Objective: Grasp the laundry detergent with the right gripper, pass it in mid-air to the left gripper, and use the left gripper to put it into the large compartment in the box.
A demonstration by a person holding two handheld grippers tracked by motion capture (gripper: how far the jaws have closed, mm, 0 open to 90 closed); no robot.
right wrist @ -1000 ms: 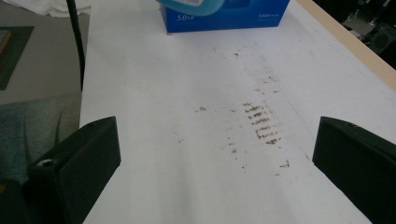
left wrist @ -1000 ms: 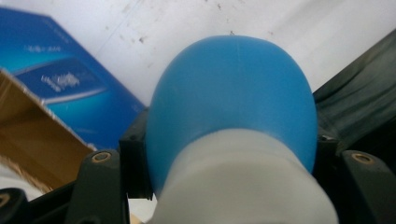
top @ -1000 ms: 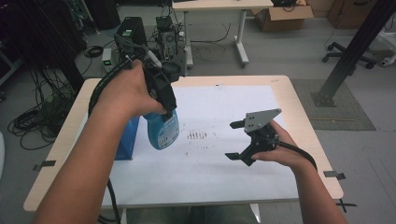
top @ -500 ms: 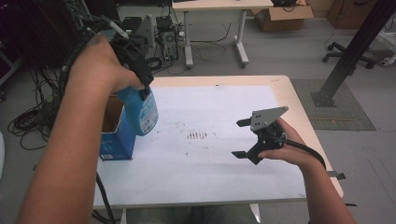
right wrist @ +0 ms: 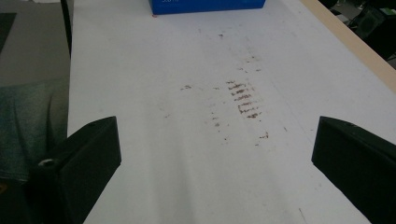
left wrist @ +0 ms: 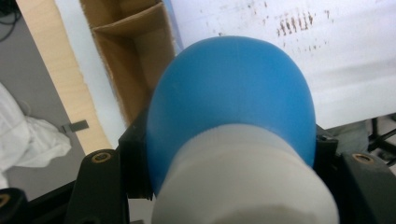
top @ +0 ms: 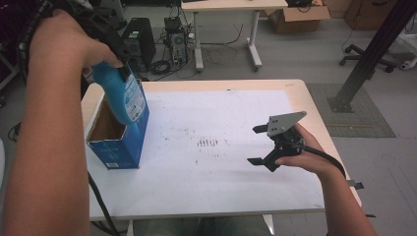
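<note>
My left gripper (top: 119,63) is shut on the neck of a blue bottle (top: 126,98) with a white cap (left wrist: 243,186). It holds the bottle tilted over the open top of a blue cardboard box (top: 120,147) at the table's left. In the left gripper view the bottle (left wrist: 233,98) swells between the jaws of that gripper (left wrist: 229,156), with the brown inside of the box (left wrist: 135,60) beyond it. My right gripper (top: 255,145) hovers open over the right side of the white sheet (top: 211,177), nothing between its jaws (right wrist: 219,163).
Brown smudges (top: 209,143) mark the middle of the sheet, also ahead of the right gripper (right wrist: 243,98). The box's blue side (right wrist: 208,5) lies far ahead of that gripper. Bare wooden table edge (top: 314,105) runs along the right. Desks, cables and boxes stand on the floor beyond.
The left hand has carried the bottle up and to the left, from above the sheet to over the box's open top. The right gripper has barely moved and stays open.
</note>
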